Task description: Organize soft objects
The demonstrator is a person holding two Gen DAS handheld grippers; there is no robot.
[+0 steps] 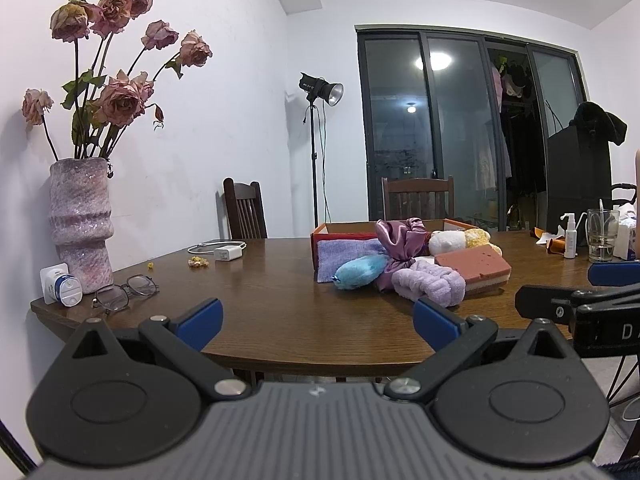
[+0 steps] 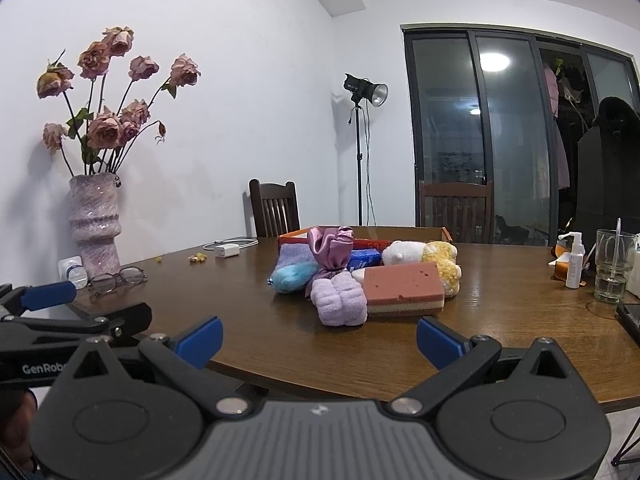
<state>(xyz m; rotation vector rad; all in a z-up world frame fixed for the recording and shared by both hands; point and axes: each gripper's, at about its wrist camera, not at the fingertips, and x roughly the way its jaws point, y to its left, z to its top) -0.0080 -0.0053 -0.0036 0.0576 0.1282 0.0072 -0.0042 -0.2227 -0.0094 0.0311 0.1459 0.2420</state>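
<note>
Several soft things lie heaped together on the brown wooden table [image 2: 500, 320], just in front of the shallow orange-rimmed cardboard box [image 2: 376, 240]: a lilac fluffy rolled towel [image 2: 340, 300], a pink-and-cream layered sponge block [image 2: 404, 288], a blue plush toy [image 2: 294, 276], a purple satin scrunchie pouch [image 2: 330, 254], a lavender knitted cloth [image 2: 294, 256] leaning against the box, and a white-and-yellow plush animal [image 2: 432, 258]. As far as we can judge, the sorting has hardly begun; all of these sit outside the box, touching one another, and every one is left to move. We hold our left gripper [image 1: 318, 322] and our right gripper [image 2: 320, 338] low at the near edge of the table, each with its blue-padded fingers spread wide and nothing between them. Off to the left stand a pink textured ceramic vase of dried roses [image 1: 80, 224], a pair of dark-framed spectacles [image 1: 124, 292] and a white charger with its cable [image 1: 228, 252]; to the right, a clear drinking glass [image 2: 614, 266] and a white pump bottle [image 2: 574, 260]. Beyond are two dark wooden chairs, a studio lamp on a stand [image 2: 366, 92], a white wall and dark glass sliding doors.
</note>
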